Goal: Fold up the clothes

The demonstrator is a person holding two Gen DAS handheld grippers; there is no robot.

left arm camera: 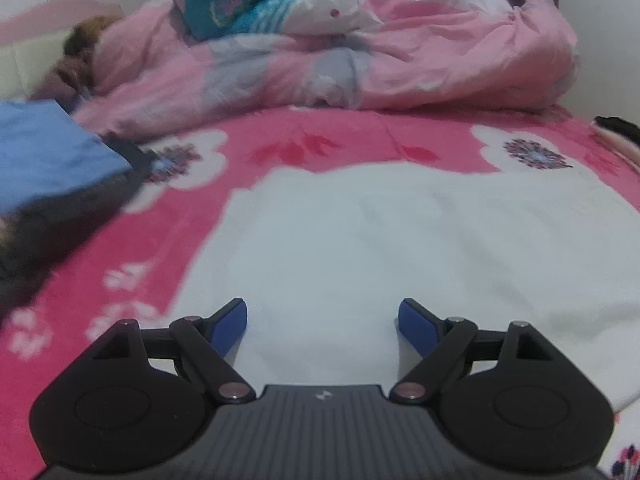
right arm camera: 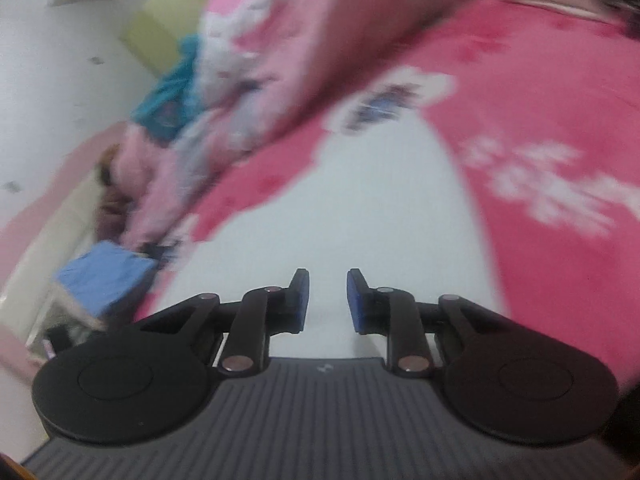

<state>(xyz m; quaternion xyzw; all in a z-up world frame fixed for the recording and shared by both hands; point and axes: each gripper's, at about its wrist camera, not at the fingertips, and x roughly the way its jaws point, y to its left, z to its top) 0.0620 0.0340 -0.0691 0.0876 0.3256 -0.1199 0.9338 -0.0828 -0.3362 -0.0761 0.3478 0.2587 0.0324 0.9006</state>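
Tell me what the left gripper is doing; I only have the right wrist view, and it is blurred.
Observer: The left gripper hangs over the white garment, jaws wide open, holding nothing.
Operator: Is that garment spread flat?
Observer: In the left wrist view it lies fairly flat on the pink sheet, with no bunching visible.
Operator: And the blue thing off to the side?
Observer: The blue cloth lies on a dark garment, apart from the white one.
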